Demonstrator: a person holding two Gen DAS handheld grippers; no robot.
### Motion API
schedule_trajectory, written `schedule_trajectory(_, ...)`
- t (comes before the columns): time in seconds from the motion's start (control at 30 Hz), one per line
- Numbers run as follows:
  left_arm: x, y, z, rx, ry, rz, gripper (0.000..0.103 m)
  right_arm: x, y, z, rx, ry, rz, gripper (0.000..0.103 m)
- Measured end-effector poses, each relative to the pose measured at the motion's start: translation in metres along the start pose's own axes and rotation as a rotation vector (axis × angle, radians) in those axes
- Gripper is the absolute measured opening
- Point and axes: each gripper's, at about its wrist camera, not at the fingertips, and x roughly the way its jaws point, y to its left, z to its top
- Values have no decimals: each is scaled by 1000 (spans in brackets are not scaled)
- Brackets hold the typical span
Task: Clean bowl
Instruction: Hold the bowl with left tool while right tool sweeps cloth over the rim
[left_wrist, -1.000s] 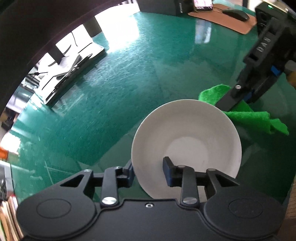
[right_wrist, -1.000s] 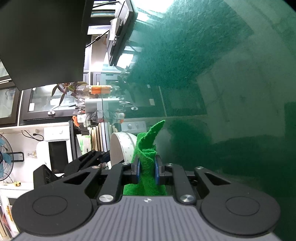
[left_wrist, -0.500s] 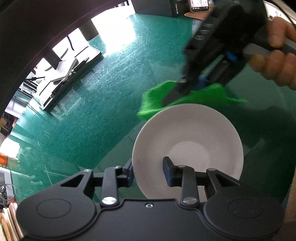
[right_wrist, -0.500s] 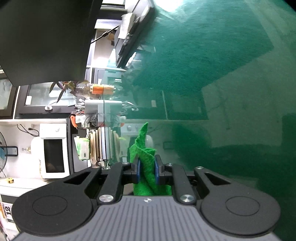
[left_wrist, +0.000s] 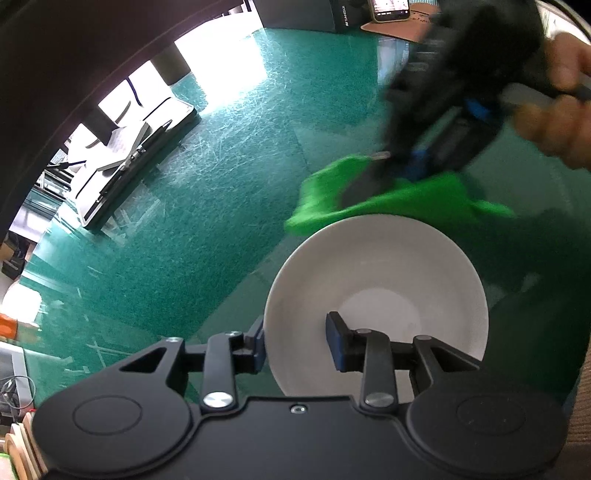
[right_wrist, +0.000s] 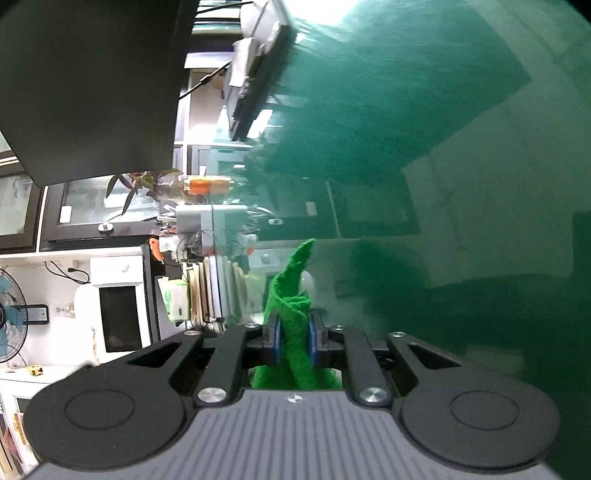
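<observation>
Cloth arriving at the bowl, wiping not yet begun.
Left claw (left_wrist: 295, 345) is clamping the bowl (left_wrist: 373, 273) rim; right claw (right_wrist: 294, 341), clamped on the cloth (right_wrist: 291, 295), is hovering beyond the bowl's far rim.

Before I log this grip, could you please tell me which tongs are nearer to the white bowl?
Left. The left tongs straddle the bowl's near rim, one finger inside and one outside. The right tongs hover beyond the far rim, clamping a green cloth.

The right gripper (left_wrist: 384, 173) above the white bowl (left_wrist: 373, 291) is motion-blurred; the green cloth (left_wrist: 406, 199) hides its fingertips. The hand (left_wrist: 557, 114) holding it is cut off by the edge.
</observation>
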Motion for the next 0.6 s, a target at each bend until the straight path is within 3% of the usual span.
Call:
schedule_trajectory(0.17,0,-1,0,-7,-1,10,33,2,-1,2,-9,5,-12,15)
schedule_trajectory(0.43,1,-1,2,1,6,8,34,-34,-35,-38,65,53,1,15)
schedule_trajectory(0.6,1,-1,3,2,11,9,34,-21,-23,-19,38,7,-12,14)
